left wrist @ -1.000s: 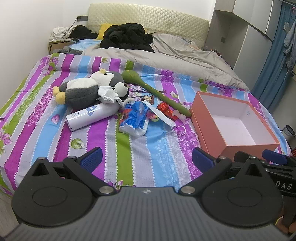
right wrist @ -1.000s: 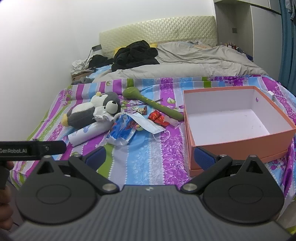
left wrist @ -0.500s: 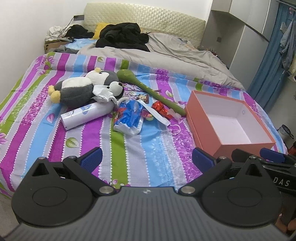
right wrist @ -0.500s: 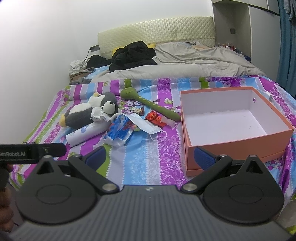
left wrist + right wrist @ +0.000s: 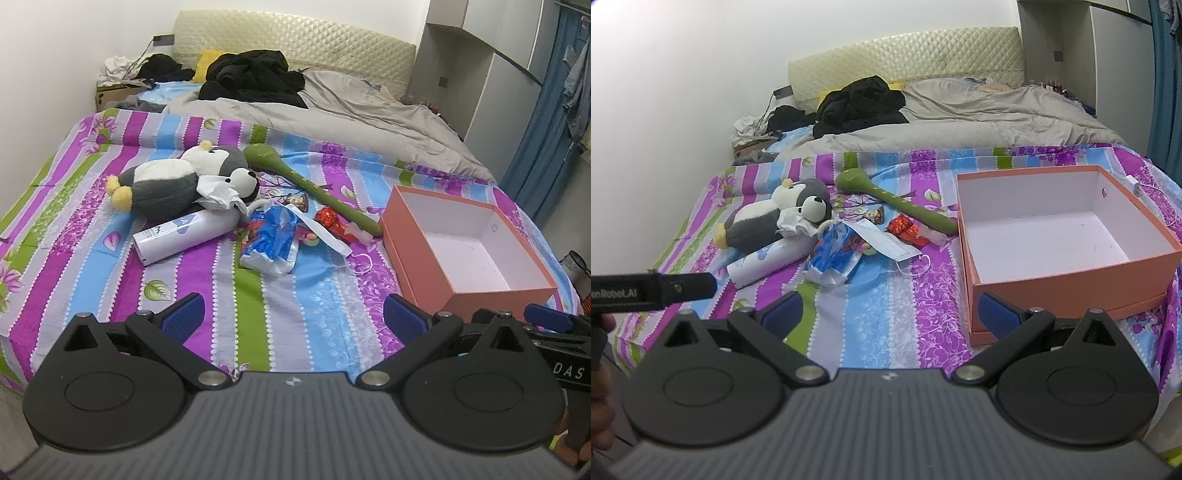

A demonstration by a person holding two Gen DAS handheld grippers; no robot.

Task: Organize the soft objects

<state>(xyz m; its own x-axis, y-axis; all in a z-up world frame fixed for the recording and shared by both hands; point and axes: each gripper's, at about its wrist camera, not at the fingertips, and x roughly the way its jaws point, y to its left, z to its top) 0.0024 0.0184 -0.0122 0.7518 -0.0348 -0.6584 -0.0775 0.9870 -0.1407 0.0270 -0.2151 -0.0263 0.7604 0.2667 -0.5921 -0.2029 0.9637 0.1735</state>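
We hover both grippers, left (image 5: 291, 314) and right (image 5: 890, 312), fingers spread and empty; next, reach ahead for the plush penguin (image 5: 184, 182), box (image 5: 1071, 273) waiting right.

We note a bedroom with plain white walls (image 5: 683, 92), evenly lit. A wide bed fills most of it, its near part under a striped bedspread (image 5: 92, 236) — purple, blue, green and grey bands with flowers. A grey duvet (image 5: 351, 110) lies rumpled toward the cream quilted headboard (image 5: 295, 33), with dark clothes (image 5: 251, 81) heaped on it. To the right stand pale cabinets (image 5: 491, 85) and a blue curtain (image 5: 543, 122) — clothes hang at its top.
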